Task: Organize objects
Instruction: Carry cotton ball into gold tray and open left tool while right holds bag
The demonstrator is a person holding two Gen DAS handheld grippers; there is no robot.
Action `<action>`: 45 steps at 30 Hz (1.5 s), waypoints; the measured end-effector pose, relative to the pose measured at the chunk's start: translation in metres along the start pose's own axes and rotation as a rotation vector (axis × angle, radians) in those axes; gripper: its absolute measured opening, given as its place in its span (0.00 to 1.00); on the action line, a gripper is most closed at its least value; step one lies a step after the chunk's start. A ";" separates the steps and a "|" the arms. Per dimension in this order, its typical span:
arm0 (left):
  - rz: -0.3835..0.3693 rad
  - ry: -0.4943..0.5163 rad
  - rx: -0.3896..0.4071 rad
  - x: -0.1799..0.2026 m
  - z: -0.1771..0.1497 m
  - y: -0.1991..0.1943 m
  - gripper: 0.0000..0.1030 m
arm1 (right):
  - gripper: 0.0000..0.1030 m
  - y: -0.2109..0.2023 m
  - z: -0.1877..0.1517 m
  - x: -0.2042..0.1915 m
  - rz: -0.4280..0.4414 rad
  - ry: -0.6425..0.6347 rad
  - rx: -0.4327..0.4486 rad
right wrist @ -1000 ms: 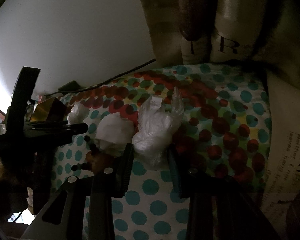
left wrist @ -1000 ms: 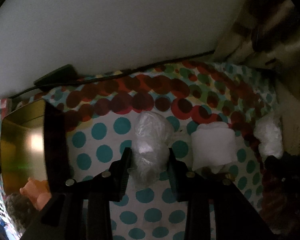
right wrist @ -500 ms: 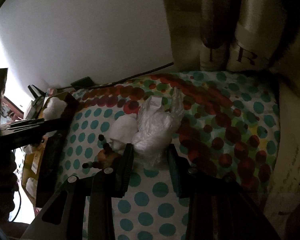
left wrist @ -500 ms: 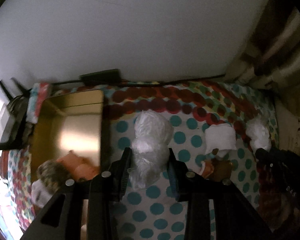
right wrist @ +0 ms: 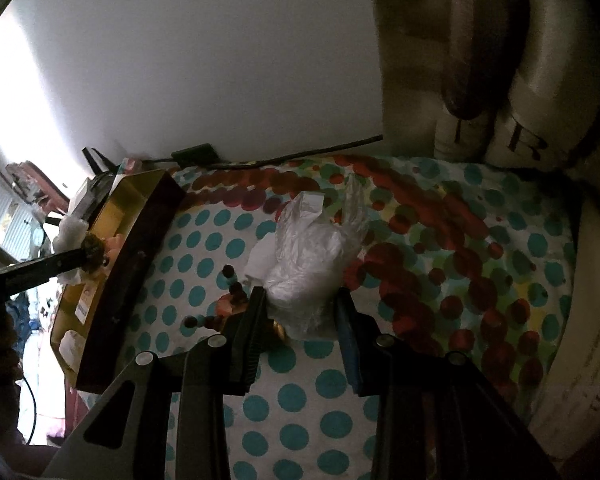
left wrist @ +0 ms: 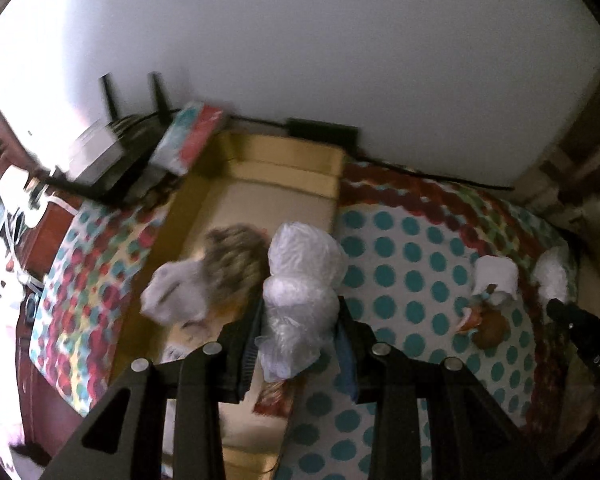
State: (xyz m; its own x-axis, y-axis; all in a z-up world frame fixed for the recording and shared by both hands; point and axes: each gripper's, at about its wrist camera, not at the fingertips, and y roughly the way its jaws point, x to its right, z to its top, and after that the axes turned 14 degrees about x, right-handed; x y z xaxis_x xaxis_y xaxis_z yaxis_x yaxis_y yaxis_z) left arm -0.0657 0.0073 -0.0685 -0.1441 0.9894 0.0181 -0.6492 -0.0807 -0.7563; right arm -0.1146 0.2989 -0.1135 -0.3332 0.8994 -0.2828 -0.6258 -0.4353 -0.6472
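Left claw (left wrist: 300, 344), pinching its plastic bundle (left wrist: 302, 280), has swung over the gold box (left wrist: 276, 156); right claw (right wrist: 300, 328) still pinches its bag (right wrist: 316, 256).

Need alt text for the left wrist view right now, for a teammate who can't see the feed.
The left gripper grips a white plastic-wrapped bundle over the edge of an open gold box that holds a doll. To the right, more white bundles lie on the polka-dot cloth.

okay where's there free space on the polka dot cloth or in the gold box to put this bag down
Bare teal-dotted cloth lies between the gold box and the white roll. The box's far end, near the wall, is bare too. Crowded: the box's middle, with a curly-haired doll and a white bundle, and the spot around the roll and the brown toy.
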 end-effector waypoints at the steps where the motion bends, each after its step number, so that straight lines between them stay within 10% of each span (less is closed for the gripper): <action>1: 0.014 -0.016 -0.003 -0.007 -0.003 -0.003 0.33 | 0.31 0.000 0.001 -0.001 0.008 -0.006 0.000; 15: 0.036 -0.104 -0.039 -0.067 -0.023 -0.010 0.33 | 0.31 0.000 0.008 -0.032 0.064 -0.062 0.008; 45: -0.037 -0.037 -0.145 -0.056 -0.052 0.025 0.35 | 0.31 0.008 0.001 -0.122 0.131 -0.169 -0.027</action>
State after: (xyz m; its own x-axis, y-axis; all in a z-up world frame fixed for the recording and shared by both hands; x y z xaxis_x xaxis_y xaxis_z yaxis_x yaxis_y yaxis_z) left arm -0.0349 -0.0438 -0.1225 -0.1516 0.9860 0.0696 -0.5401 -0.0237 -0.8412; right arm -0.0802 0.1855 -0.0836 -0.5255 0.8148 -0.2447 -0.5512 -0.5452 -0.6316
